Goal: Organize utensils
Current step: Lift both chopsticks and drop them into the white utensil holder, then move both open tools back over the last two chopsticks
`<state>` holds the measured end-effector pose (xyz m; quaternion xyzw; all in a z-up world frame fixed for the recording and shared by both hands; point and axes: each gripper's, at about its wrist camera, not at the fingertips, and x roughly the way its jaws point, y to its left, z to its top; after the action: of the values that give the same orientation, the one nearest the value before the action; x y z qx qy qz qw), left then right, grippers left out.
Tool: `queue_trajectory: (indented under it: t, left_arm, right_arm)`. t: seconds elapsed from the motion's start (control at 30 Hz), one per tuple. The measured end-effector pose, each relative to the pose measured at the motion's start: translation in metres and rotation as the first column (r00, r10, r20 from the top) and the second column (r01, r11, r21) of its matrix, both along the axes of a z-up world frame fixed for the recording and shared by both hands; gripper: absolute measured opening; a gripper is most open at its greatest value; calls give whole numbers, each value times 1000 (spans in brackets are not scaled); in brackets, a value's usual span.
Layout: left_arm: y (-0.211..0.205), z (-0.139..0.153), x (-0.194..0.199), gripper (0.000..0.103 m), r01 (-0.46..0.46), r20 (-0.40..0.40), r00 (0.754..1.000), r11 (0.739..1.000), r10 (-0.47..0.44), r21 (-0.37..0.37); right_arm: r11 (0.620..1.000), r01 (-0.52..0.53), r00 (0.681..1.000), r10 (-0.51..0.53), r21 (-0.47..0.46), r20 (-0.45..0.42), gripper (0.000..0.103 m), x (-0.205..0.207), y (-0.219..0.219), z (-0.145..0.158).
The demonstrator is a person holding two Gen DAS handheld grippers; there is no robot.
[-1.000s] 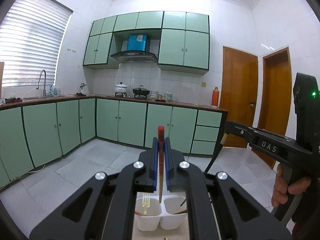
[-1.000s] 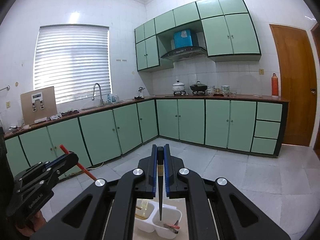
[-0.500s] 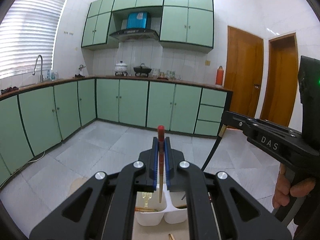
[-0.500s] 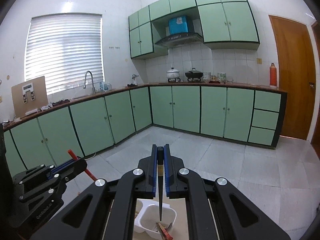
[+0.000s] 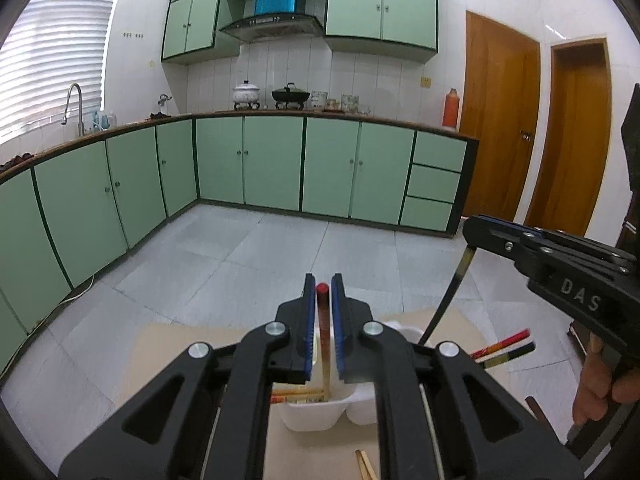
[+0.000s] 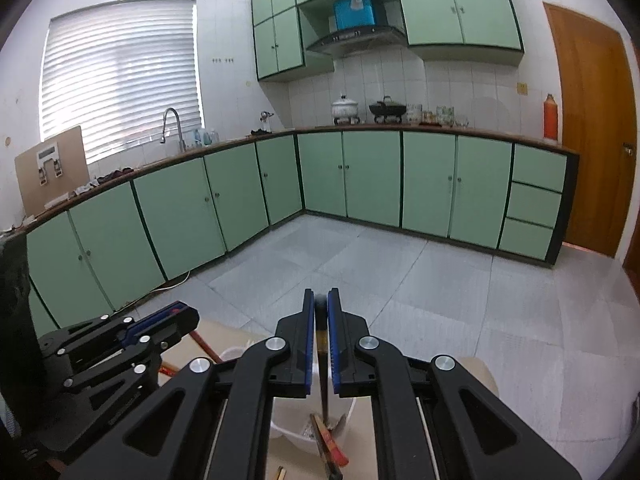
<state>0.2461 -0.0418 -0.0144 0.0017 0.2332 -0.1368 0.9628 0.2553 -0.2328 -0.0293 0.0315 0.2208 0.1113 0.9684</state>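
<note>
A red-topped chopstick stands upright between the opening jaws of my left gripper. Thin gaps show on both sides of it, and its top sits below the fingertips. Its lower end is in the left compartment of the white two-part holder, which has other chopsticks lying in it. My right gripper is shut on a dark chopstick, whose tip reaches into the holder's right compartment. In the left wrist view the right gripper is at the right, the dark chopstick hanging from it.
The holder stands on a tan table top. Red and dark loose chopsticks lie to the holder's right, and another pair lies at the near edge. A hand grips the right tool. Green kitchen cabinets line the far walls.
Both grippers have come down toward the holder, which now looks larger. The left jaws have parted slightly and the red-topped chopstick has slid down between them.
</note>
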Motion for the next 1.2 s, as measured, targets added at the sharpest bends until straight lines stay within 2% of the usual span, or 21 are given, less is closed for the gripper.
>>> queue_trajectory:
  t: [0.07, 0.13, 0.17, 0.23, 0.37, 0.43, 0.6, 0.77, 1.0, 1.2]
  left_arm:
    - [2, -4, -2, 20, -4, -6, 1000, 1000, 4, 1]
    - [4, -4, -6, 33, -13, -4, 1000, 1000, 13, -9]
    - [6, -3, -9, 38, -15, 1, 1000, 1000, 15, -14]
    - [8, 0, -15, 45, -17, 17, 1000, 1000, 18, -18]
    - [11, 8, -30, 54, -24, 54, 998, 1000, 25, -17]
    - [13, 11, -37, 62, -31, 73, 997, 999, 33, -23]
    - [21, 15, -63, 75, -51, 106, 993, 998, 55, -42]
    - [29, 11, -90, 82, -78, 119, 989, 995, 85, -63]
    - [33, -2, -128, 88, -87, 126, 988, 996, 91, -32]
    - [37, -21, -157, 90, -73, 86, 994, 997, 74, -18]
  right_arm:
    - [1000, 4, 1000, -4, 12, -9, 14, -4, -2, -4]
    - [1000, 13, 1000, -13, 17, -9, 26, -9, -5, -6]
    - [1000, 15, 1000, -15, 19, -7, 29, -10, -6, -6]
    - [999, 25, 1000, -25, 25, 2, 39, -16, -9, -6]
    - [999, 40, 999, -41, 35, 25, 50, -30, -14, -2]
    - [998, 55, 997, -57, 38, 45, 62, -40, -16, 1]
    - [995, 85, 992, -90, 51, 93, 80, -70, -21, 4]
    - [995, 86, 991, -91, 55, 99, 86, -96, -21, -3]
    - [995, 85, 990, -90, 47, 109, 94, -135, -14, -22]
    - [998, 64, 996, -65, 19, 65, 97, -164, -6, -47]
